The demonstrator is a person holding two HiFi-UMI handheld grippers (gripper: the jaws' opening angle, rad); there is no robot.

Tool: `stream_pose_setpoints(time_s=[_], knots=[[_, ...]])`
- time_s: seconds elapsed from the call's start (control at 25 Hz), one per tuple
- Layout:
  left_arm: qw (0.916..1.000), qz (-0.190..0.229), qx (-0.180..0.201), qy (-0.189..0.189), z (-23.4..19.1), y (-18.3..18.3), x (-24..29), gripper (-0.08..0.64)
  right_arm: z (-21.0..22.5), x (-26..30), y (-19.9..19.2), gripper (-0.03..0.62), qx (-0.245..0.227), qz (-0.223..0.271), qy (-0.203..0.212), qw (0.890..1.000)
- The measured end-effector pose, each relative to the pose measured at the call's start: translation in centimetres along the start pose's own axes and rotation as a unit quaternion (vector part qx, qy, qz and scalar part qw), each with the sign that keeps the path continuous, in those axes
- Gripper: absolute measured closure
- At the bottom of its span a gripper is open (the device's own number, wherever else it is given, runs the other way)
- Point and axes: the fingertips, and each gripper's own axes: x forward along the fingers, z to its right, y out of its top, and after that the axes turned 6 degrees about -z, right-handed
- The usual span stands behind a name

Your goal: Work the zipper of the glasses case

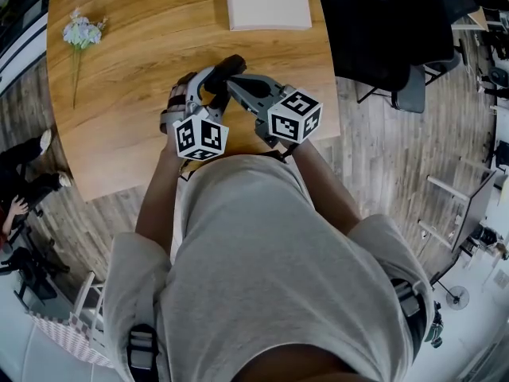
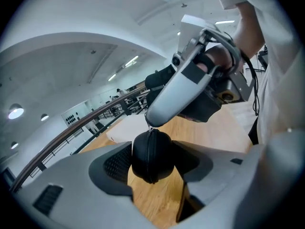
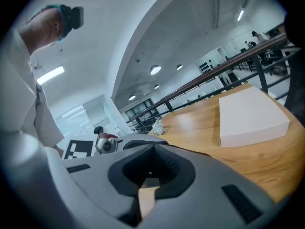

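Note:
A black glasses case (image 2: pixel 151 152) stands on end between the left gripper's (image 2: pixel 152 170) jaws, whose ribbed pads press on both its sides, above the wooden table (image 2: pixel 159 199). Its zipper runs down the middle facing the camera. The right gripper (image 2: pixel 151 122) reaches in from above, its tip shut on the small metal zipper pull at the top of the case. In the head view both grippers meet near the table's front edge: the left gripper (image 1: pixel 213 75) holds the case (image 1: pixel 231 64) and the right gripper (image 1: pixel 233 85) touches it. The right gripper view shows its jaws (image 3: pixel 150 173) shut, with the pull barely visible.
A white box (image 1: pixel 267 2) lies at the table's far edge, also in the right gripper view (image 3: pixel 250 116). A small flower bunch (image 1: pixel 82 32) rests at the far left. A black chair (image 1: pixel 390 30) stands to the right of the table.

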Motion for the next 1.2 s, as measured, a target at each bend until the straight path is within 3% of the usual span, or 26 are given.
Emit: stream_pose_setpoints(time_s=[0.2, 0.48, 0.72, 1.0, 1.2], knots=[[0.9969, 0.076, 0.022, 0.002, -0.4, 1.9, -2.2, 0.288, -0.2, -2.0, 1.6, 0.568, 0.073, 0.049, 0.087, 0.992], [0.9938, 0.103, 0.043, -0.011, 0.1, 2.8, -2.0, 0.284, -0.6, -3.2, 1.7, 0.568, 0.125, 0.061, 0.167, 0.976], [0.9911, 0.11, 0.062, -0.041, 1.2, 2.9, -2.4, 0.272, -0.7, -3.9, 1.2, 0.568, 0.131, 0.051, 0.187, 0.972], [0.9913, 0.113, 0.036, -0.059, 1.4, 2.8, -1.4, 0.259, -0.1, -4.2, 1.0, 0.568, 0.124, 0.043, 0.197, 0.972], [0.9883, 0.124, 0.041, -0.078, 2.3, 3.3, -1.2, 0.261, 0.0, -4.6, 1.0, 0.568, 0.132, 0.048, 0.219, 0.966]])
